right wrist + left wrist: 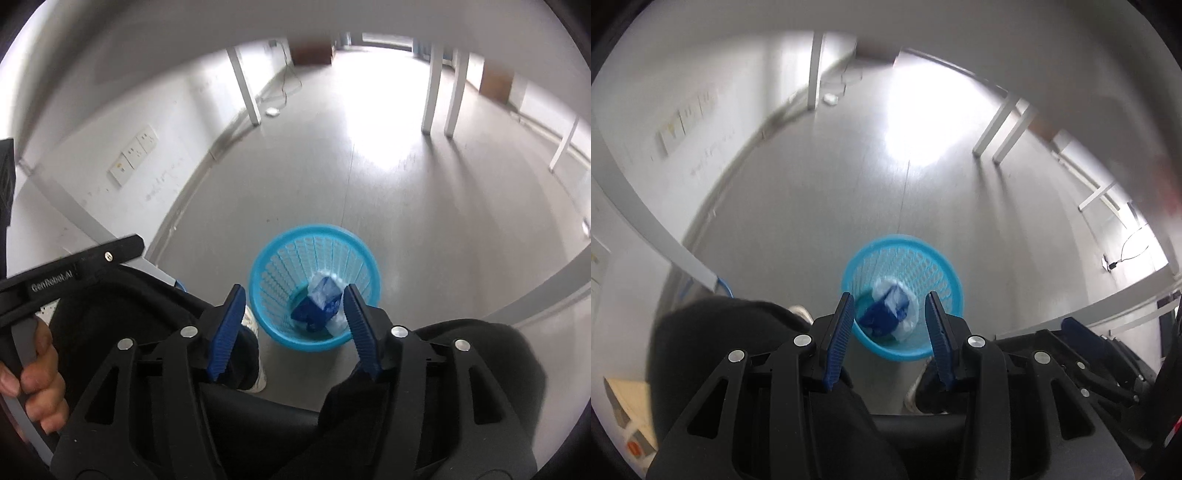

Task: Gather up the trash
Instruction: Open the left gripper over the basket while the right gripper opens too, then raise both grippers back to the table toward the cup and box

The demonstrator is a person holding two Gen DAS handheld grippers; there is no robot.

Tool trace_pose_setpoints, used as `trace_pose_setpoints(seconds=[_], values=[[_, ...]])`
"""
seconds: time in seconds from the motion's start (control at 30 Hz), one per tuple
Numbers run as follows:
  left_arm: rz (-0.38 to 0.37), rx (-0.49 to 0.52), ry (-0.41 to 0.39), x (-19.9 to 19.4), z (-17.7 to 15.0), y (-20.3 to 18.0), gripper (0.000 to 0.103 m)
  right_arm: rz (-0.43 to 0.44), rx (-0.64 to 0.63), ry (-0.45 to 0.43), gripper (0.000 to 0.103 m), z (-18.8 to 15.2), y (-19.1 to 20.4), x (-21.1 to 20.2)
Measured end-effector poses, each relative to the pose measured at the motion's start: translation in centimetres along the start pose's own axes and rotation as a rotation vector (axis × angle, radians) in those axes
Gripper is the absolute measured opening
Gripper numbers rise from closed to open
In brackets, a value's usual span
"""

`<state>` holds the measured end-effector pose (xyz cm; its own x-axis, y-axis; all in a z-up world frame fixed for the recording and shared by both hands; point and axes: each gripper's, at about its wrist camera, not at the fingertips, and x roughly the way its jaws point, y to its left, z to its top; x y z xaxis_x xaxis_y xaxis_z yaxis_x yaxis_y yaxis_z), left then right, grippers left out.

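Trash [320, 306] (blue, clear-wrapped) lies in basket [280, 266].

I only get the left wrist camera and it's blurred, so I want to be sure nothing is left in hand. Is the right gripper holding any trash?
Observer: No. The right gripper is open, with nothing between its blue pads.
Operator: What is in the basket? I just see a blue and white smear.
Observer: In the right view the basket holds a dark blue packet with a clear plastic wrapper around it.
Operator: Can you see the hand on my left gripper?
Observer: Yes, a bare hand grips its grey handle at the lower left edge of the right view.
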<state>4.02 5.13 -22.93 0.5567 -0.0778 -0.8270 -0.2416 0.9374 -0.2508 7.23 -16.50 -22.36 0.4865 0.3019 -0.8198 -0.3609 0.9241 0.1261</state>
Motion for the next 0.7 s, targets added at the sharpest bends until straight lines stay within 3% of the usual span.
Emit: trace_pose_setpoints(seconds=[0.3,0.7], values=[[0.027,0.109,-0.194,-8.2,-1.3,-0.8,0.046,0.012,-0.031,-0.125,0.061,-0.4,0.5,-8.1],[0.0,0.119,-0.379,-15.7,0.7,-0.3,0.056,0.008,-0.094,-0.31,0.075,1.8,1.9,-16.1]])
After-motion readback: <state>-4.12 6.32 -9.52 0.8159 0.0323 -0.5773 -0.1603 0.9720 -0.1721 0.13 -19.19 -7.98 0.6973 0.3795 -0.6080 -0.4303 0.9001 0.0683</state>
